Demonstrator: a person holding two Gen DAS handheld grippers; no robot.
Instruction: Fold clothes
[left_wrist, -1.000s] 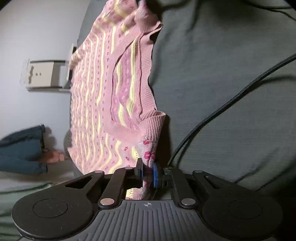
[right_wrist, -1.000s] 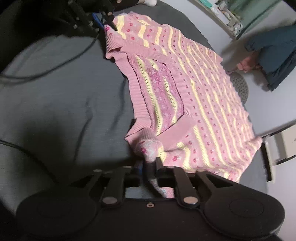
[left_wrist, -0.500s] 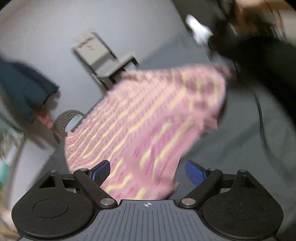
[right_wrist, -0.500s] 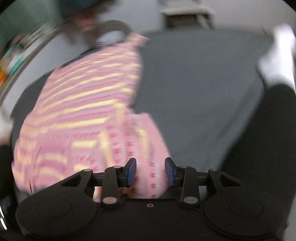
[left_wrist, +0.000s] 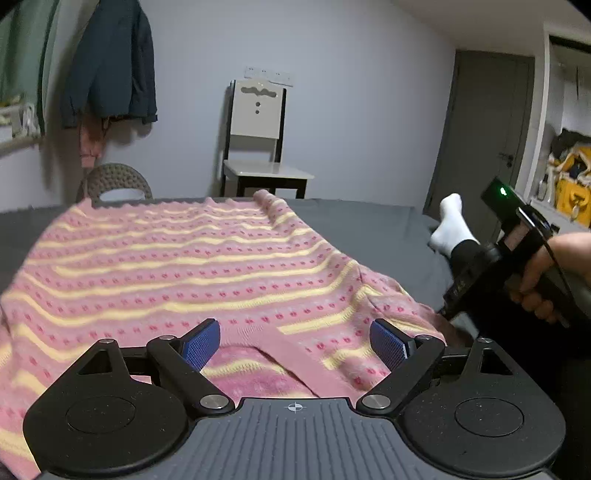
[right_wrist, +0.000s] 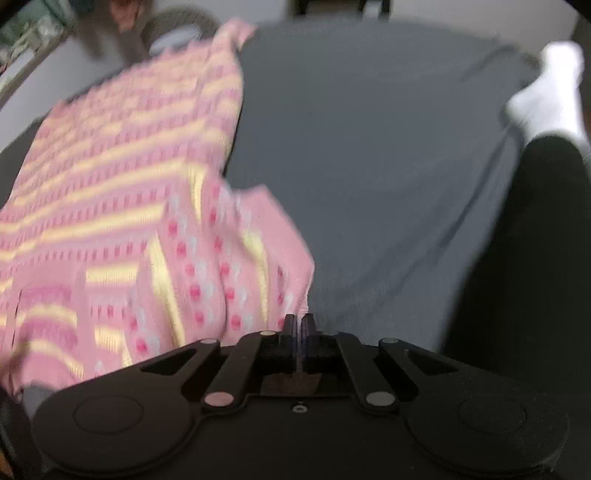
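Left gripper (left_wrist: 293, 341) level and low over the sweater's neckline, blue pads (left_wrist: 201, 341) spread wide, gripping nothing. Right gripper (right_wrist: 299, 325) tilted down beside the sweater's edge, jaws pressed together; whether cloth is pinched, impossible to tell through blur. Pink striped sweater (left_wrist: 177, 266) spread flat on grey bed (right_wrist: 369, 147). Hand (left_wrist: 535, 280) wrapped round the right handle.

Knitted pink sweater (left_wrist: 192, 266) on matt grey cloth sheet (right_wrist: 369, 147); left gripper (left_wrist: 293, 341) matt black plastic.
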